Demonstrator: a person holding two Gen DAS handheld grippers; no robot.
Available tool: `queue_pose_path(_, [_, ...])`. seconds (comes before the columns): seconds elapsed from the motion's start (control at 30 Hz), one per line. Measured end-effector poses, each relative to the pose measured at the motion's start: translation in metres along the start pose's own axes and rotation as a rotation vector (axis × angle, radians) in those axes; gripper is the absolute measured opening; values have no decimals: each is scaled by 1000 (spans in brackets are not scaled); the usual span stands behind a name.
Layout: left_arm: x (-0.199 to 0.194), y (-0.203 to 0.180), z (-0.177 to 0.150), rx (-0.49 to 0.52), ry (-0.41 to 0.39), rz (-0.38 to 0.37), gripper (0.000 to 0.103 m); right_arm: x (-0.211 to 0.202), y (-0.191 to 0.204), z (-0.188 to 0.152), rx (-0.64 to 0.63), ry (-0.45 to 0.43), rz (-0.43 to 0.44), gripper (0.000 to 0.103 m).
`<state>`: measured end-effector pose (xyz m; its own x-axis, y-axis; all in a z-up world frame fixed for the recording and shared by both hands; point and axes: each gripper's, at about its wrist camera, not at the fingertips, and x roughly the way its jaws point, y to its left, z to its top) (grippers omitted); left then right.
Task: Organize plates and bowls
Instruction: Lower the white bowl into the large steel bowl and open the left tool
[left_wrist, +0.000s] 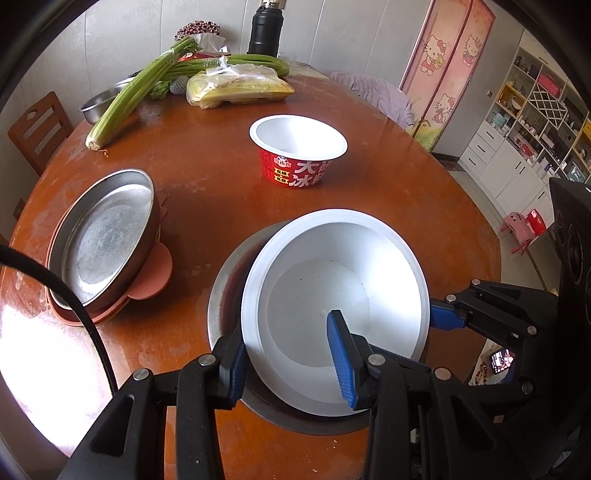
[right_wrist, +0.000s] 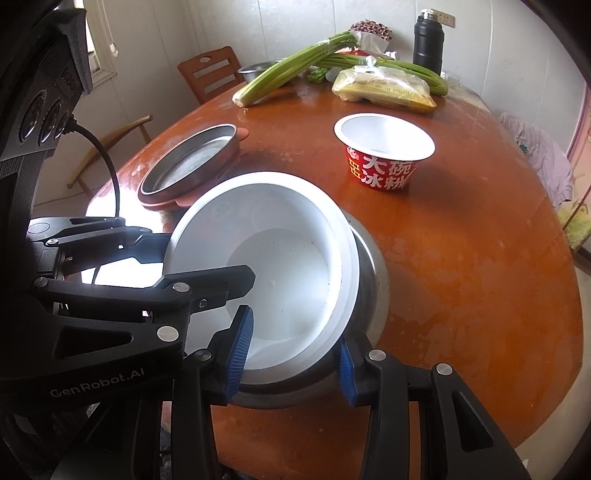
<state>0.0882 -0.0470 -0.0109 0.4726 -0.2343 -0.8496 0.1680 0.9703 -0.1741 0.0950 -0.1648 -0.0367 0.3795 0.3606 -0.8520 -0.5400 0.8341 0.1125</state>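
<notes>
A white bowl (left_wrist: 332, 280) (right_wrist: 273, 236) rests tilted inside a steel bowl (left_wrist: 218, 306) (right_wrist: 373, 280) on the round wooden table (left_wrist: 207, 177). My left gripper (left_wrist: 290, 362) is shut on the white bowl's near rim, one pad outside and one inside; the right wrist view shows it reaching in from the left. My right gripper (right_wrist: 293, 356) is shut on the same bowl's rim, left pad inside, right pad outside. A red paper bowl (left_wrist: 299, 162) (right_wrist: 384, 158) stands behind. To the left, a steel plate (left_wrist: 107, 236) (right_wrist: 192, 158) lies on pink plates (left_wrist: 155, 273) (right_wrist: 242, 133).
At the table's far side lie celery stalks (left_wrist: 125, 99) (right_wrist: 288, 74), a bagged food pack (left_wrist: 236, 86) (right_wrist: 384, 90), a small steel basin (left_wrist: 96, 103) and a black flask (left_wrist: 264, 31) (right_wrist: 428, 40). Wooden chairs (left_wrist: 37, 129) (right_wrist: 210, 74) stand at the left.
</notes>
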Motion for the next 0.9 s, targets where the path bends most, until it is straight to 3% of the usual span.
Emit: queue_pose_path(0.9, [-10, 9, 0, 0, -41, 23, 40, 0, -4, 4, 13, -24, -26, 44])
